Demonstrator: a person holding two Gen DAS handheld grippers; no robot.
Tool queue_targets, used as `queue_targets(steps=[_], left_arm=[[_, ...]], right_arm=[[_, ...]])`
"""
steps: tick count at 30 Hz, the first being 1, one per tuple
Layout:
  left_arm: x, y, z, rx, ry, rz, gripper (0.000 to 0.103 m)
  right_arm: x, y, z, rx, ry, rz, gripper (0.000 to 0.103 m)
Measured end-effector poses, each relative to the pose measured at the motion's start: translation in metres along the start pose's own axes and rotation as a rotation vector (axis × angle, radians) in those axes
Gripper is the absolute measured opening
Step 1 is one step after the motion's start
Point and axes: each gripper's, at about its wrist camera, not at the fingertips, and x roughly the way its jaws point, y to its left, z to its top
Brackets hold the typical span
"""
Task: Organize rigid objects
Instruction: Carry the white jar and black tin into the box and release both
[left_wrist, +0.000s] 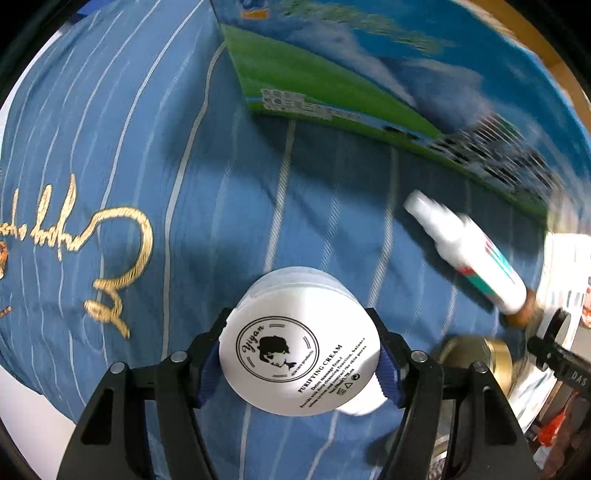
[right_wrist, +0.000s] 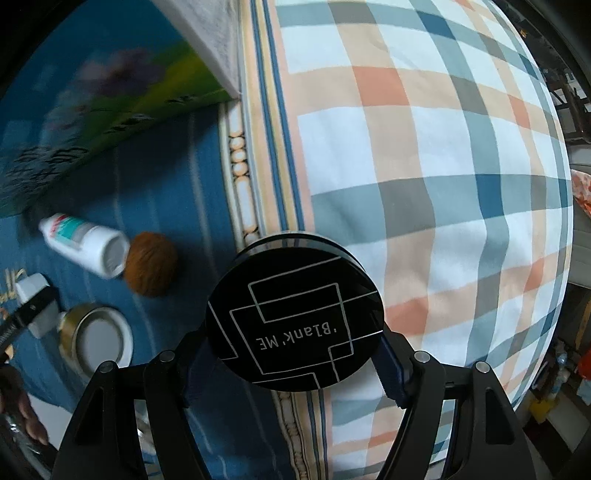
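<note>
Left gripper (left_wrist: 300, 363) clamped on white cream jar (left_wrist: 300, 354); right gripper (right_wrist: 293, 356) clamped on black compact (right_wrist: 295, 325), both lower centre.

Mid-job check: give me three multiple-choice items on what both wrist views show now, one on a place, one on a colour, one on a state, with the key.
1. Where does the walnut lie?
A. Against the base of the lying white bottle
B. On the plaid pillow
C. Inside the gold-rimmed jar

2. What colour is the compact in the right tool?
A. White
B. Black
C. Gold

3. What is the state of the left tool?
A. Open and empty
B. Shut on the bottle
C. Shut on the cream jar

Key: 1 A, the walnut touches the bottle's base on the blue sheet. 2 B, its lid is black with thin white lines. 3 C, both pads press the white jar's sides.
</note>
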Motion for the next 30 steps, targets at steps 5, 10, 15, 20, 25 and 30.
queue_targets(steps=[5,10,15,20,25,30], left_arm=[[-0.041,-0.009,-0.025,-0.007,-0.036,-0.055,0.066],[-0.113,-0.03,-0.035,-0.001,-0.118,-0.138,0.066],[-0.172,-0.074,-0.011,0.044,-0.169,-0.246,0.066],[-0.181,-0.111,0.061,0.097,-0.158,-0.296,0.066],[-0.135,-0.11,0.147,0.1,-0.097,-0.306,0.066],[-0.079,-0.109,0.223,0.058,-0.012,-0.319,0.066]], right_arm=[[-0.035,0.01,-0.012,-0.017,-0.023,0.068,0.076],[-0.083,0.014,-0.038,-0.065,-0.06,0.167,0.076],[-0.162,0.017,-0.033,-0.128,-0.143,0.267,0.076],[-0.198,0.04,0.018,-0.151,-0.218,0.278,0.076],[-0.196,0.079,0.093,-0.143,-0.253,0.207,0.076],[-0.156,0.112,0.17,-0.139,-0.238,0.135,0.076]])
